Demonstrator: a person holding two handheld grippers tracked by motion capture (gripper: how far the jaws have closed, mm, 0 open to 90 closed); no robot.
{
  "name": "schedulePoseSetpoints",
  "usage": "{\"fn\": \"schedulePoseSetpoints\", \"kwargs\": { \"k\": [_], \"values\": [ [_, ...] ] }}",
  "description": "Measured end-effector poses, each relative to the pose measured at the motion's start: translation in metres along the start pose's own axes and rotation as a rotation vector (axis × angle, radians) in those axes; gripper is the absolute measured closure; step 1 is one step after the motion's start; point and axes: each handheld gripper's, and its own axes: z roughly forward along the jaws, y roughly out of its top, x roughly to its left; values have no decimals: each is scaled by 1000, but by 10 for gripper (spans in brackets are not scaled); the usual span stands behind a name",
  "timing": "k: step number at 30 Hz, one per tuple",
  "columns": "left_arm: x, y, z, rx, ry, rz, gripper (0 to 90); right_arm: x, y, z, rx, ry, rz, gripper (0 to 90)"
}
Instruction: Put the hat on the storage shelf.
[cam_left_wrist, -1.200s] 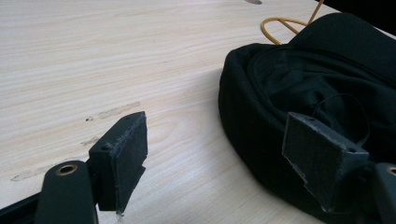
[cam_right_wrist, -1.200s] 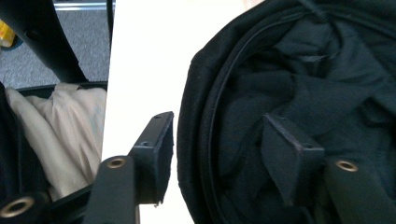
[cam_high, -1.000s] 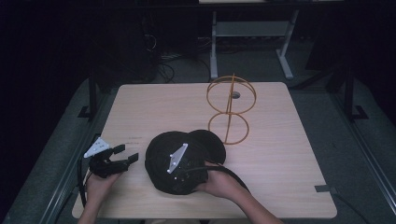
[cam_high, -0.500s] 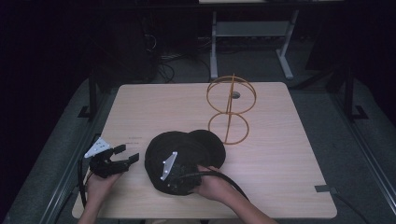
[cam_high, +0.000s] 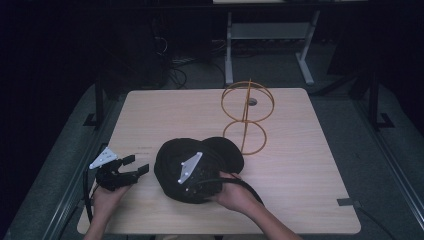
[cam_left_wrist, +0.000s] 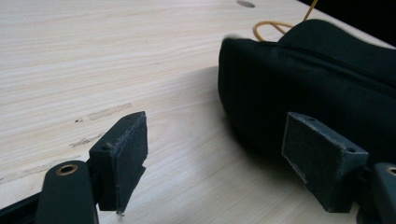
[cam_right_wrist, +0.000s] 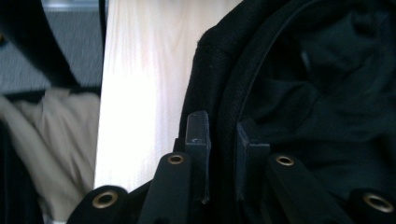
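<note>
On the wooden table (cam_high: 310, 180), lower middle of the high view, we are watching the black cap (cam_high: 172, 162) lying. The right gripper (cam_right_wrist: 219, 140) is pinching its rim, jaws just closing. The left gripper (cam_high: 135, 167), lower left, is gaping, holding nothing.

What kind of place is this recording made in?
Probably a lab or workshop set up for recording, not a home. A plain wooden table stands on grey carpet in a dark room, a second desk frame stands behind it, and loose cables lie on the floor.
</note>
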Motion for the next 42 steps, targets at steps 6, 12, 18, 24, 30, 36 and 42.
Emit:
{"fn": "schedulePoseSetpoints", "kwargs": {
  "k": [6,12,18,24,30,36,42],
  "values": [
    [-8,3,0,-13,-47,22,220,-13,2,-38,-100,-19,50,777],
    [-22,8,6,-28,-97,72,215,-20,3,-61,-139,-26,66,778],
    [-38,15,13,-34,-147,121,212,-26,4,-78,-170,-23,93,777],
    [-56,24,14,-53,-204,159,210,-29,10,-91,-181,-29,101,777],
    [-72,37,10,-89,-242,206,200,-34,10,-98,-186,-38,107,777],
    [-84,49,14,-86,-217,276,162,-37,12,-102,-192,-15,120,776],
    [-90,57,22,-123,-208,295,134,-37,15,-107,-217,22,126,777]
  ]
}}
